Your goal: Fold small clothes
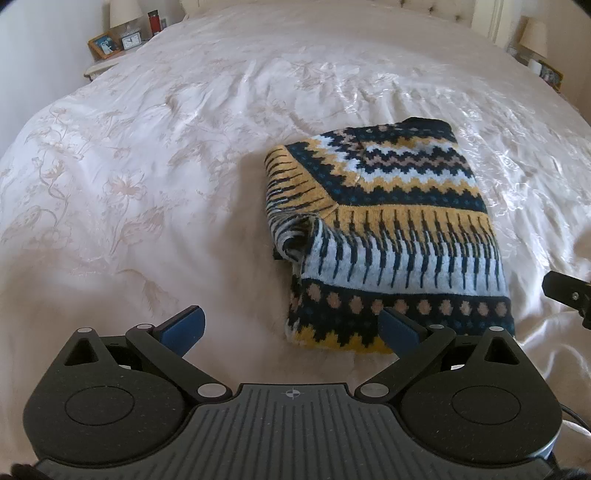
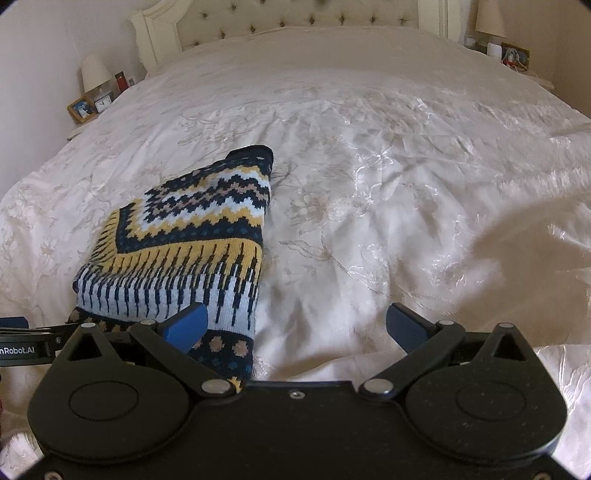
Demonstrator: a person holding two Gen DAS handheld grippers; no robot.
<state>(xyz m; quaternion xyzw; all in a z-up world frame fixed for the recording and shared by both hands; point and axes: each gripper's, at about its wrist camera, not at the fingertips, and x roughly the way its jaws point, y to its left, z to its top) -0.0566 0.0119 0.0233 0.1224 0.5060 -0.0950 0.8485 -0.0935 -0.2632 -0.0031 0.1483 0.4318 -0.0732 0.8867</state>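
A folded knit sweater [image 1: 384,221] in navy, yellow and pale blue zigzag bands lies on the white bed [image 1: 147,166], right of centre in the left wrist view. My left gripper [image 1: 291,326] is open just short of its near hem, holding nothing; its right blue pad sits by the hem. In the right wrist view the sweater [image 2: 177,251] is at the lower left. My right gripper [image 2: 297,325] is open and holds nothing, its left pad over the sweater's near right corner. The tip of the right gripper [image 1: 565,291] pokes in at the right edge of the left wrist view.
The floral embroidered bedspread [image 2: 388,184] stretches wide all around. A tufted headboard [image 2: 295,22] stands at the back. A bedside table on the left carries a lamp [image 2: 95,72], photo frame and clock; another on the right holds a lamp [image 2: 489,18].
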